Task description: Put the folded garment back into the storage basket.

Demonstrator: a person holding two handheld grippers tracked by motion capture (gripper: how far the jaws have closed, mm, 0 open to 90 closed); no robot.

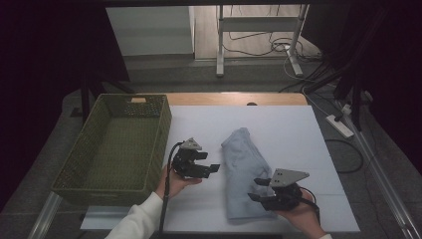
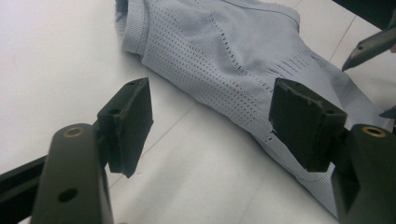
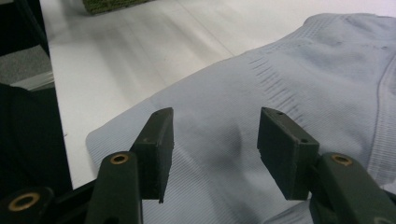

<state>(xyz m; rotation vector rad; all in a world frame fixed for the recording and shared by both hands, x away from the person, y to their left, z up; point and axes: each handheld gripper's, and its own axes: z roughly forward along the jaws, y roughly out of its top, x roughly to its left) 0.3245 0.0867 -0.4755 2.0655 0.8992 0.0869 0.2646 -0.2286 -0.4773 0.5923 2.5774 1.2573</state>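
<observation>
A folded light blue-grey knit garment lies on the white table cover, its long side running from the far middle toward the near edge. My left gripper is just left of it, open, jaws pointing at its side. In the left gripper view the garment lies beyond the open left gripper, with bare table between the pads. My right gripper is over the garment's near end, open. The right gripper view has the open right gripper above the cloth, pads apart from it.
A green woven basket stands along the table's left side, beside my left hand. A wooden table edge runs along the back. On the floor to the right lie a power strip and cables. A white frame's legs stand beyond.
</observation>
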